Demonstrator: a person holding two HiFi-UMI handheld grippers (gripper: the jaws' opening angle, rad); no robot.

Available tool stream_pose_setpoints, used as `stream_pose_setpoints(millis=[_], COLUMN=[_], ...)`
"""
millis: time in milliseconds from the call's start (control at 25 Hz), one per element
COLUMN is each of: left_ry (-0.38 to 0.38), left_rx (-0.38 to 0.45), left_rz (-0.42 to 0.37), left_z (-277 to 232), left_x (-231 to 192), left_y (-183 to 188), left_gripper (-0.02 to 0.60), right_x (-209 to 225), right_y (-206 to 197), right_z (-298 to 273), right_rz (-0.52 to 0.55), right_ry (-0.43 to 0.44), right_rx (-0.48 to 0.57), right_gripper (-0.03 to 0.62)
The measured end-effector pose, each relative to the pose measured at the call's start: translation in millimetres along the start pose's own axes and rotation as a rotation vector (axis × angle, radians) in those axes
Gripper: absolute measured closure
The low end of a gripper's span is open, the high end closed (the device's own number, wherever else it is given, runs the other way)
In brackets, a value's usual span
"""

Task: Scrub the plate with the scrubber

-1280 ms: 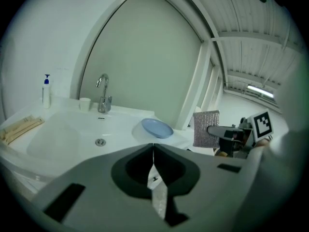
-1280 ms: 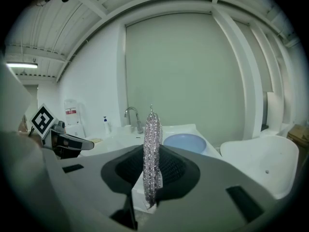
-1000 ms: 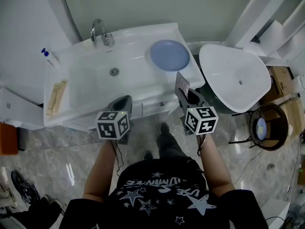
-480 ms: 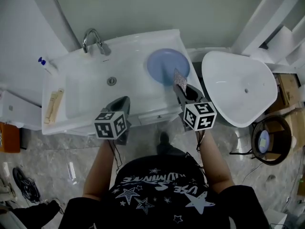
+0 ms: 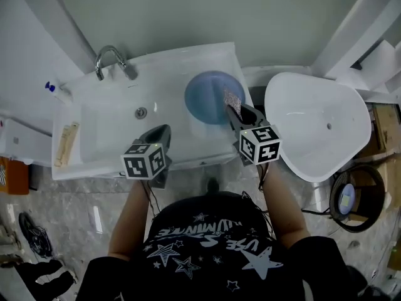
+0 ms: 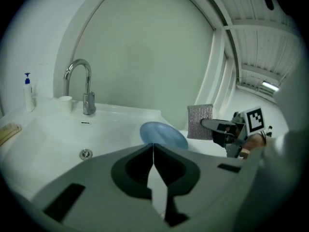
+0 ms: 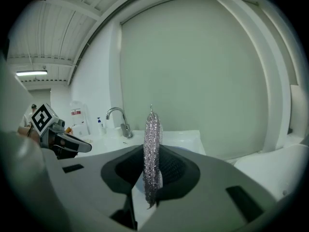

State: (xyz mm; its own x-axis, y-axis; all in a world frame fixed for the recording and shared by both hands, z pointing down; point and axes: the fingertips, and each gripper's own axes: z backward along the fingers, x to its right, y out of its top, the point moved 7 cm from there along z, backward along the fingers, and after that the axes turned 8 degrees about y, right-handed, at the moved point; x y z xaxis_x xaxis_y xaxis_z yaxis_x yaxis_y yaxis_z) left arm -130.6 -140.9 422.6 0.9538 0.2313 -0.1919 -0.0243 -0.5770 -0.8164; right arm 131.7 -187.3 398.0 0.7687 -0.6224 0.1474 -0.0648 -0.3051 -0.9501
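Note:
A blue plate [image 5: 210, 96] lies on the right ledge of the white sink [image 5: 113, 149]; it also shows in the left gripper view [image 6: 163, 134]. My right gripper [image 5: 234, 111] is shut on a silvery mesh scrubber [image 5: 232, 100], held upright over the plate's right edge. In the right gripper view the scrubber [image 7: 152, 149] stands edge-on between the jaws. My left gripper [image 5: 161, 131] hovers over the sink's front rim, shut and holding nothing [image 6: 153, 148]. From there I see the scrubber [image 6: 200, 122] to the right of the plate.
A chrome faucet [image 5: 111, 60] stands at the sink's back, a soap bottle [image 5: 53, 88] at its left corner, a wooden brush [image 5: 64, 144] on the left ledge. A large white basin [image 5: 319, 124] stands at the right, a round bin [image 5: 351, 196] beside it.
Both grippers have moved forward toward the sink. The scrubber, earlier short of the plate, now hangs over the plate's right edge. The left gripper stays shut.

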Motion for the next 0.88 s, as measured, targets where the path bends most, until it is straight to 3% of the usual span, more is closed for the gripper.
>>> stream_pose_setpoints(millis=[680,720,800,880], left_ry=[0.072,0.067,0.047,0.039], left_rx=[-0.105,-0.114,-0.143,-0.175], left_rz=[0.111,0.117,0.136,0.149], left_z=[-86.2,-89.8,-96.8,-103.9], left_x=[8.9,9.0,9.1,7.1], left_y=[8.5,9.6,10.2,9.2], left_gripper=[0.559,0.533,0.422,0.398], right_x=[70.7,71.5,71.4,70.2], right_y=[-9.2,-9.7,-11.9,-15.1], right_z=[-51.0,-53.2,-56.9,-60.6], right_rz=[-0.033,-0.034,-0.041,-0.048], right_ry=[0.109,0.111,0.116,0.119], right_rx=[-0.068,-0.071,-0.078,-0.088], right_gripper=[0.513,0.513,0.513,0.512])
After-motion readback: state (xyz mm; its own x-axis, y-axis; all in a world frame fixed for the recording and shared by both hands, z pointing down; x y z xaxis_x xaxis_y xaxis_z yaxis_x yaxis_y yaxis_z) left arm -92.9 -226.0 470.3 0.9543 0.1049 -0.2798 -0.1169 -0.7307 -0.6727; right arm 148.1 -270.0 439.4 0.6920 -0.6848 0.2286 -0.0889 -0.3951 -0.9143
